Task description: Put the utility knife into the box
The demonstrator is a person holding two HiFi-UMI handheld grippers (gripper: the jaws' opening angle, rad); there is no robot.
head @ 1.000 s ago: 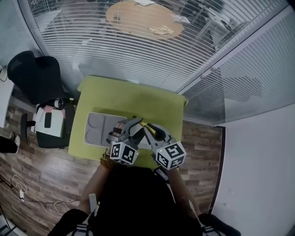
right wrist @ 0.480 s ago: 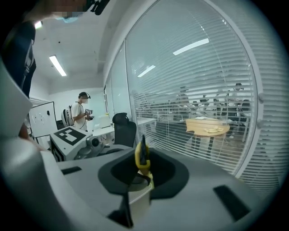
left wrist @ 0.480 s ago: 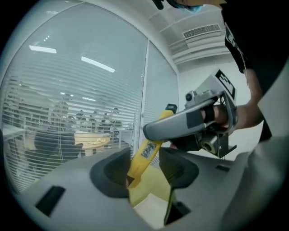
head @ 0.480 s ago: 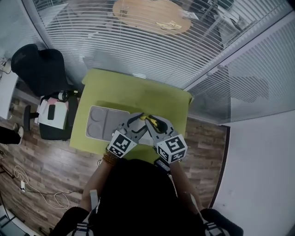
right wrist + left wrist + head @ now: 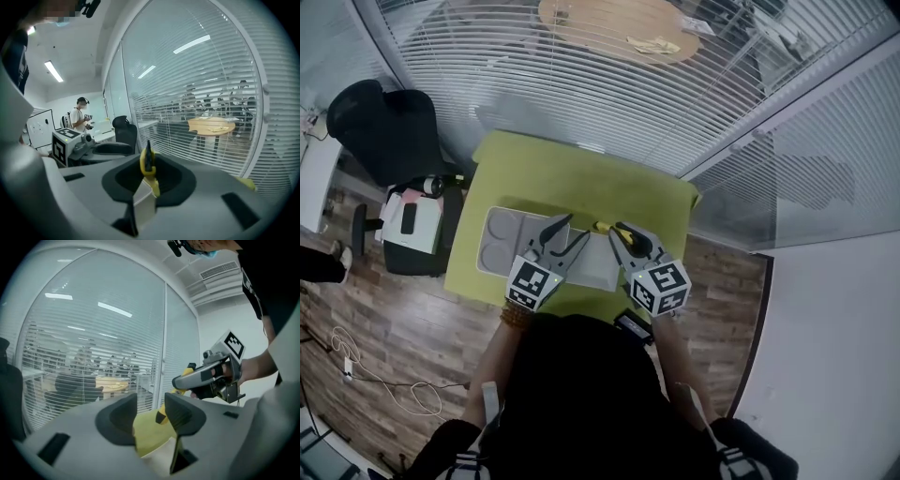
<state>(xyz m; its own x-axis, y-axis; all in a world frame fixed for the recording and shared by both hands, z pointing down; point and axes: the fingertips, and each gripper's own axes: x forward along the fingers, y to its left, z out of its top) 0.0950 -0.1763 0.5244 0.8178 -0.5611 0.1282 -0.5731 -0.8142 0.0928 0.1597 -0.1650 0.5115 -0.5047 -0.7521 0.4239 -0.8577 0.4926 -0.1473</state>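
Note:
In the head view a yellow-and-black utility knife (image 5: 602,227) sticks out of my right gripper (image 5: 619,232), which is shut on it above the green table (image 5: 581,183). The right gripper view shows the knife (image 5: 147,164) standing on edge between the closed jaws. A pale open box (image 5: 598,267) lies on the table between the two grippers. My left gripper (image 5: 567,234) hovers to the left of the box, jaws apart and empty. In the left gripper view, the right gripper (image 5: 206,378) with the knife (image 5: 188,371) shows beyond the open left gripper (image 5: 150,411).
A grey tray (image 5: 492,248) with round hollows lies on the table's left part. A black office chair (image 5: 380,131) and a cluttered stool stand left of the table. Glass walls with blinds run behind it. A person (image 5: 80,115) stands far off in the room.
My left gripper has swung leftward away from the right one and rolled, so the two now stand apart over the box. The right gripper has kept the knife and dropped slightly.

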